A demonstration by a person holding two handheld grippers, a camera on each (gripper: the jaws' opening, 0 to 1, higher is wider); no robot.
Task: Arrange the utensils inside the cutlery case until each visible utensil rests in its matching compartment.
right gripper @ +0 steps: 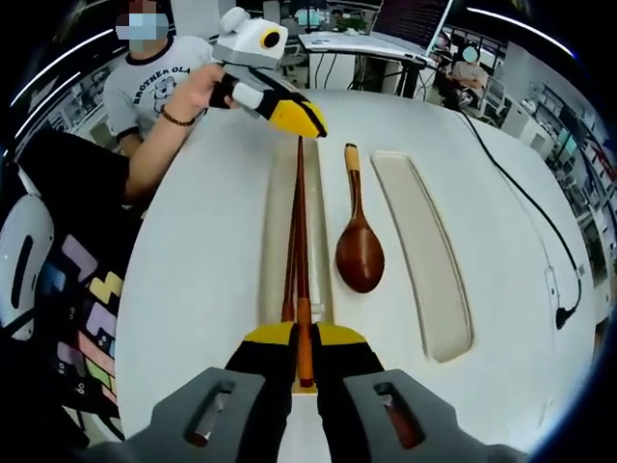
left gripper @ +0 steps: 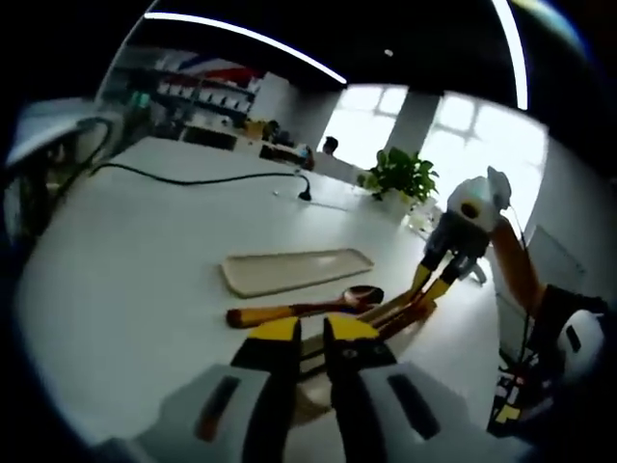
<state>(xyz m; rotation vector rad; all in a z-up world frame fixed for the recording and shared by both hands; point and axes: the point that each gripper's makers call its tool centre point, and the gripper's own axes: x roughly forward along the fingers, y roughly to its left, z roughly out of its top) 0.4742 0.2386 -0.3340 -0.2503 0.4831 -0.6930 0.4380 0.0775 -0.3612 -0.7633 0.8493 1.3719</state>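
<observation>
1. Right gripper view, nearest: the right gripper (right gripper: 305, 365) rises from the bottom edge with its yellow-tipped jaws closed on the orange end of a chopstick (right gripper: 302, 280). A second chopstick lies close alongside the first.
2. Both chopsticks run lengthwise away from the jaws along a long, shallow, pale case tray (right gripper: 273, 251) on the white table (right gripper: 193, 289).
3. Just right of that tray, a dark wooden spoon (right gripper: 359, 246) lies on the bare table, bowl toward the camera, orange-tipped handle pointing away. It sits between the two trays, inside neither.
4. Right of the spoon lies a second pale tray (right gripper: 424, 260), parallel to the first, nothing in it.
5. Far end of the first tray: the left gripper (right gripper: 307, 123) meets the distal tips of the chopsticks. Its jaws look closed together; whether they pinch the tips, cannot tell. A person's hand (right gripper: 201, 92) holds it.
6. A black cable (right gripper: 525, 198) trails across the table's right side.
7. Left gripper view, nearest: the left gripper's (left gripper: 311, 333) own jaws stand nearly together at the bottom; what lies between them is hidden.
8. Beyond them: the spoon (left gripper: 308, 307), then the empty tray (left gripper: 294, 270), with the right gripper (left gripper: 429, 289) at the right bearing down on the chopstick ends.
9. Farthest: a potted plant (left gripper: 400, 176) at the table's edge by bright windows.
</observation>
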